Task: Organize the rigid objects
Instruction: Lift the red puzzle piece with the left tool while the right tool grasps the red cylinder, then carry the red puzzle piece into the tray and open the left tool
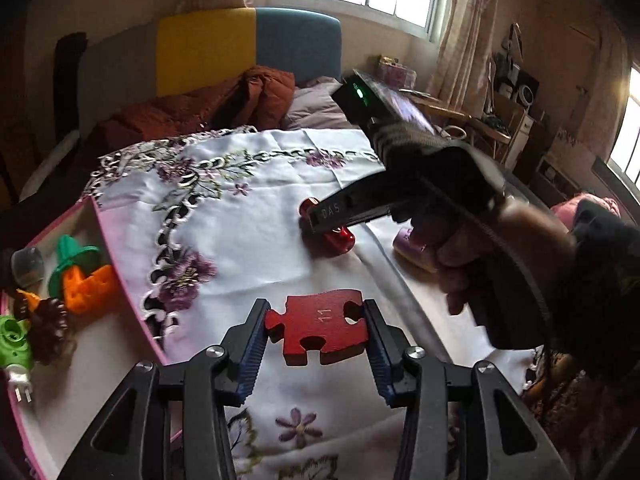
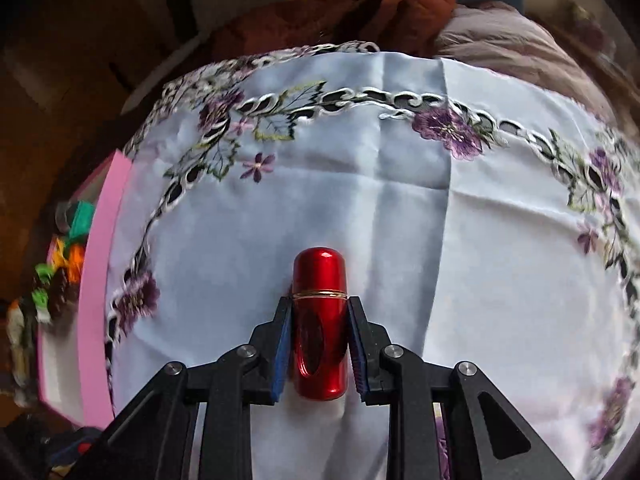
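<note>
Puzzle piece (image 1: 320, 330): red, numbered 11, you hold it flat above the cloth.
Red tube (image 2: 319, 322): glossy, gold-ringed, pinched lengthwise in your grip.

The puzzle piece (image 1: 320, 330) is near the box (image 1: 120, 280), on its right; the little bottle (image 1: 340, 238) lies farther right, behind it.

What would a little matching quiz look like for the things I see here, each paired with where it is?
Things:
1. red puzzle piece
2. red metal tube
3. orange and green toy
4. purple block

Places:
A. lying in the pink-edged box
B. between the right tongs, shut on it
C. on the white cloth, partly hidden behind the person's hand
D. clamped in the left tongs

Pairs: 1-D, 2-B, 3-A, 4-C
</note>
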